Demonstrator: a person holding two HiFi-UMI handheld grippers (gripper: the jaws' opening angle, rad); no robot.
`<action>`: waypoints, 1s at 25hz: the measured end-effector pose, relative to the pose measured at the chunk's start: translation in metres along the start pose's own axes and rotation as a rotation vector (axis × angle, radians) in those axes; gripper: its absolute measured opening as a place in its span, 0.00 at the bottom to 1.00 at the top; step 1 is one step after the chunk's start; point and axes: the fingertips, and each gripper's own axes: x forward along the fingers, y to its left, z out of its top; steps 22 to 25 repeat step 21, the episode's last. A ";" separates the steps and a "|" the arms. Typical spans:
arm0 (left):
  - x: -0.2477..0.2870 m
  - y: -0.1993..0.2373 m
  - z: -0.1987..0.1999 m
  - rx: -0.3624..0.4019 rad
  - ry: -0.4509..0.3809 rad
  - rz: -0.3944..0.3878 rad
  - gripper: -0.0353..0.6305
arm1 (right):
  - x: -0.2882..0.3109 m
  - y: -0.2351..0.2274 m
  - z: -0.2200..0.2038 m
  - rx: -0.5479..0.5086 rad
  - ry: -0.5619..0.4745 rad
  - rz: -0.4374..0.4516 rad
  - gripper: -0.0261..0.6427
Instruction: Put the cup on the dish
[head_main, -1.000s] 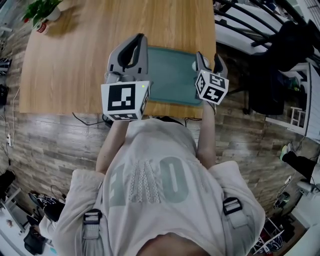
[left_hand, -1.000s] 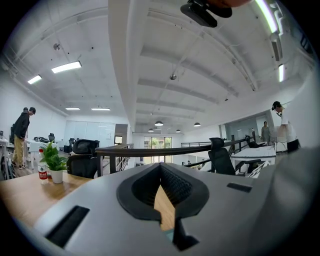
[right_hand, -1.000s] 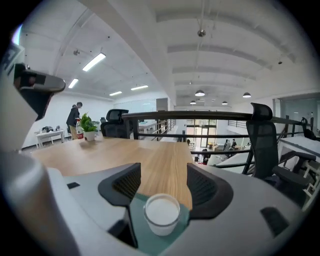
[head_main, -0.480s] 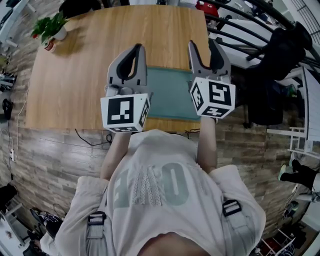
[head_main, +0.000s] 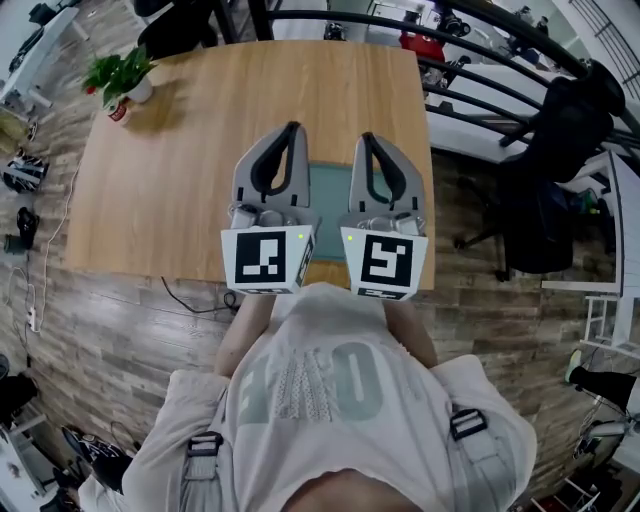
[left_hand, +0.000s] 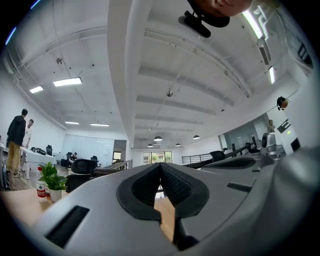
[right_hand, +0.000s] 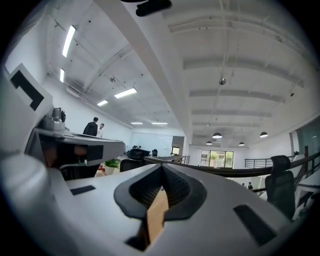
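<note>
Fingers: left gripper (head_main: 291, 130) and right gripper (head_main: 367, 140) both closed on nothing, side by side.
Head view alone: green mat (head_main: 330, 185) beneath fingers, on tabletop (head_main: 170, 150).
Gripper views alone: ceiling lights (left_hand: 67, 81), people (left_hand: 17, 135) standing.
Cup, dish: no view shows them.
Writing: red label on bottle (left_hand: 41, 187) beside potted plant (left_hand: 51, 177), far left of fingers, too small to read.

Pale wood table (head_main: 180, 150), teal mat (head_main: 331, 190), grey left gripper (head_main: 291, 130) and right gripper (head_main: 366, 140), black-and-white marker cubes (head_main: 265, 260)
</note>
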 end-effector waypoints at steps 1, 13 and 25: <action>0.000 -0.001 -0.001 0.003 0.003 -0.003 0.07 | 0.001 0.003 -0.002 0.013 0.008 0.013 0.07; -0.005 -0.011 -0.001 0.008 0.021 -0.016 0.07 | -0.005 -0.003 -0.008 0.068 0.026 0.014 0.07; -0.003 -0.021 0.001 0.009 0.029 -0.022 0.06 | -0.009 -0.024 -0.011 0.094 0.011 -0.018 0.07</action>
